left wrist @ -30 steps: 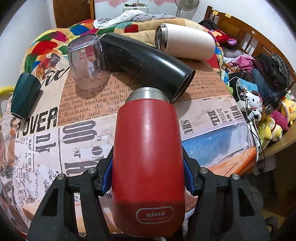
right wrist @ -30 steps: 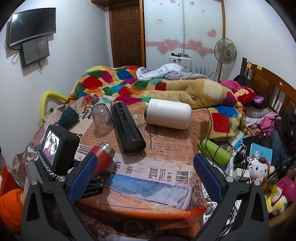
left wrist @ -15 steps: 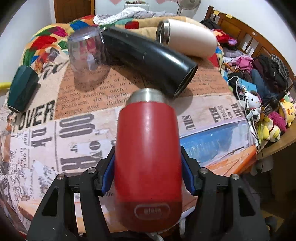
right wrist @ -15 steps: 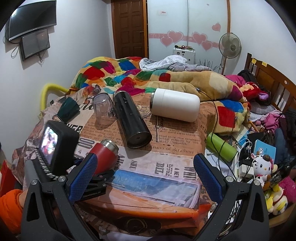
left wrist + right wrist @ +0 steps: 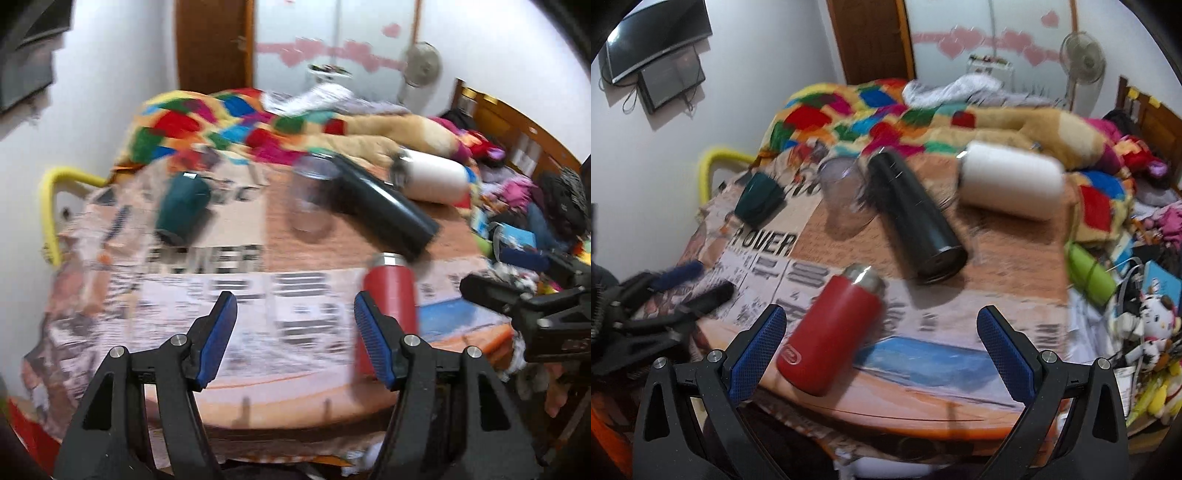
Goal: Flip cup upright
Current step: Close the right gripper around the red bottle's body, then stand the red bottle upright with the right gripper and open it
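Left gripper [image 5: 291,332]: jaws spread wide, nothing between the blue pads [image 5: 218,334]; held over the near edge of the table, pointing toward its far side. It also shows at the left border of the right wrist view [image 5: 690,284], blurred, above the table's left edge.

Right gripper [image 5: 881,341]: jaws spread wide, blue pads [image 5: 759,341] touching nothing; poised above the near edge of the table, aimed across it. It also shows at the right border of the left wrist view [image 5: 517,277].

Hands and arms: not visible in either view.
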A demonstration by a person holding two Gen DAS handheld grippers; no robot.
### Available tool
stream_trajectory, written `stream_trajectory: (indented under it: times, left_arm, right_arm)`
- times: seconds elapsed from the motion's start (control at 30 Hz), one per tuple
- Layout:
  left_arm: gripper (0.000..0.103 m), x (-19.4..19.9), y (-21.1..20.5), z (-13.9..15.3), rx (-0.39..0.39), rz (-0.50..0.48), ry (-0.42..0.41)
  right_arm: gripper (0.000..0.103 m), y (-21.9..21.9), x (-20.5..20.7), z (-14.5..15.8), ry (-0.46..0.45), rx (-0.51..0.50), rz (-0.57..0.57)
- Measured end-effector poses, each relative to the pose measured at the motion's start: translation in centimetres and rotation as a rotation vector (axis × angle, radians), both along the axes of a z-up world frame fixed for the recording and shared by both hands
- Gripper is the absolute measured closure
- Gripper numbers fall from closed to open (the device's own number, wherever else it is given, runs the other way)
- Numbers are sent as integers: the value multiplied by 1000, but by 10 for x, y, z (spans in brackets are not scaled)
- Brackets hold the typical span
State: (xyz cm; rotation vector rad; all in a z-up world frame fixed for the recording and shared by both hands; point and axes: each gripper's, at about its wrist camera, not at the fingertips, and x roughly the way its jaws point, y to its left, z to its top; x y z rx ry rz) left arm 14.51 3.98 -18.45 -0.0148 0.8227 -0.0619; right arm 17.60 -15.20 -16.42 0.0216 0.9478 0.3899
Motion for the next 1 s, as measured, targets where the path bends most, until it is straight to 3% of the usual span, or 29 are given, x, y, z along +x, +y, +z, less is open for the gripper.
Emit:
stream_trajectory:
  times: [0.37, 0.5, 0.67, 0.87, 1.0]
  left_arm:
    - [32, -19, 44, -5, -3, 85, -23]
    - [32, -21, 47, -10, -9, 79, -19]
    - [32, -22, 45, -11, -13, 73, -18]
    - [31, -22, 41, -10, -21, 69, -14]
    - [19, -22, 38, -7, -29, 66, -19]
  right_arm:
    - [23, 49, 36, -56, 266, 45, 26]
    - [24, 62, 43, -63, 281, 6, 13]
    - [34, 72, 49, -74, 332, 22, 43]
    - [42, 76, 47, -68, 311, 13, 92]
    - [43, 68, 39, -53, 241, 9, 102]
